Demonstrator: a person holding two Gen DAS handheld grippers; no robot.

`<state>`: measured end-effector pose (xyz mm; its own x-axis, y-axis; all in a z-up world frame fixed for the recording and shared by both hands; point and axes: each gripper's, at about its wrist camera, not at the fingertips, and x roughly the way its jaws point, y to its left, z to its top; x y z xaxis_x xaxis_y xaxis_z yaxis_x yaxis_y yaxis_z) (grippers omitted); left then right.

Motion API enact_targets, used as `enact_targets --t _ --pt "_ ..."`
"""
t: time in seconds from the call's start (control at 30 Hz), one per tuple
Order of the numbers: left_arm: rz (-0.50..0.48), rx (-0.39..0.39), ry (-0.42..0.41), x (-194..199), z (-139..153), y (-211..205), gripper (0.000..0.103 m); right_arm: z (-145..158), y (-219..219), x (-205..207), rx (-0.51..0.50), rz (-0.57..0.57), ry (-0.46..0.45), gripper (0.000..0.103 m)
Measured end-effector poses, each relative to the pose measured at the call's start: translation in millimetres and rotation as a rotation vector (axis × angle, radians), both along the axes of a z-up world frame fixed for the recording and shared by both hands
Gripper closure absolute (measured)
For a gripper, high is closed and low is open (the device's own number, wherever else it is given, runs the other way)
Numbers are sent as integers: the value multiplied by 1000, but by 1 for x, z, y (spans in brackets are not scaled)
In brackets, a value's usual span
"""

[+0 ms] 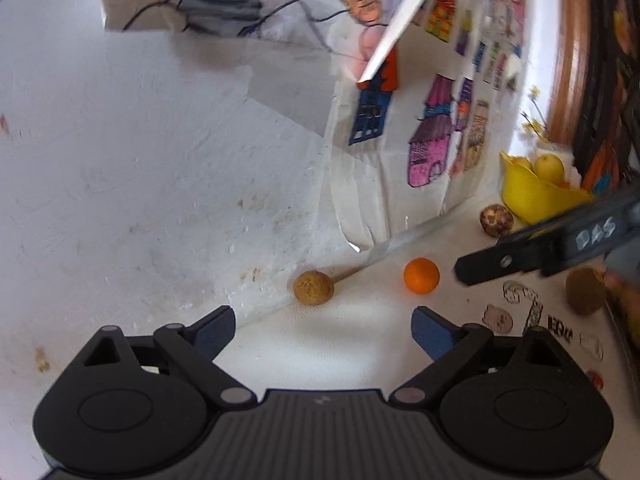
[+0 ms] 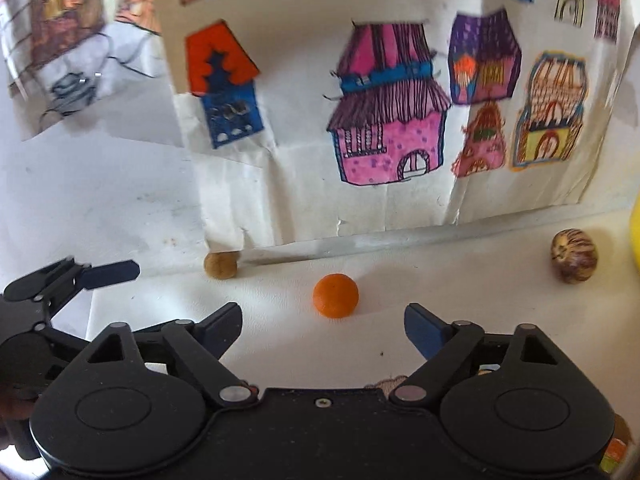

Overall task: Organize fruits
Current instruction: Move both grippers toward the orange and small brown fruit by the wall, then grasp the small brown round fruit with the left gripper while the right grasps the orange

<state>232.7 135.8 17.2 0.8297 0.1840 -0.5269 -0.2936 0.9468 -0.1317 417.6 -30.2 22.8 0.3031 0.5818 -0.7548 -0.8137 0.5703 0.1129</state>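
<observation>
While a yellow bowl (image 1: 532,196) at the far right already holds at least one yellow fruit (image 1: 549,165), with a bit of something orange beside it, most of the sorting looks undone: four fruits lie loose on the white table (image 1: 340,356). An orange (image 2: 335,295) sits out in the open, near the middle, apart from everything else. A tan round fruit (image 2: 221,265) rests to its left, right against the foot of the wall, where a sheet of house drawings (image 2: 384,120) hangs. A mottled brown fruit (image 2: 574,255) lies far right, just beside the bowl. In the left view a fourth, brownish fruit (image 1: 585,291) shows at the right edge, near the other tool; it is blurred. The right gripper (image 2: 323,330) is spread wide and empty, its jaws not touching anything, with the orange just ahead of the gap, so I judge the orange is its target. The left gripper (image 1: 323,330) is likewise spread and holds nothing; the tan fruit lies ahead of it, slightly left. Neither claw has closed on anything yet, so by my reckoning the job is early: each loose fruit has yet to be picked and carried to the bowl. How full the bowl is I cannot tell, as only its left side shows.
</observation>
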Motion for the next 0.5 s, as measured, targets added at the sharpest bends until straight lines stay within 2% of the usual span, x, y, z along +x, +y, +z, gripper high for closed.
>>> enact_targets --t 0.1,0.3,0.37,0.5 --pt "41 -59 -6 6 -2 3 12 -9 5 6 -3 11 2 20" --pt "101 -125 -14 17 -7 6 22 -25 12 9 -28 50 -49 29" --pt "112 -165 -17 19 -8 9 28 -30 14 10 -31 59 -59 29" --pt "141 -268 -23 25 -12 17 34 -39 16 12 -10 57 -42 29"
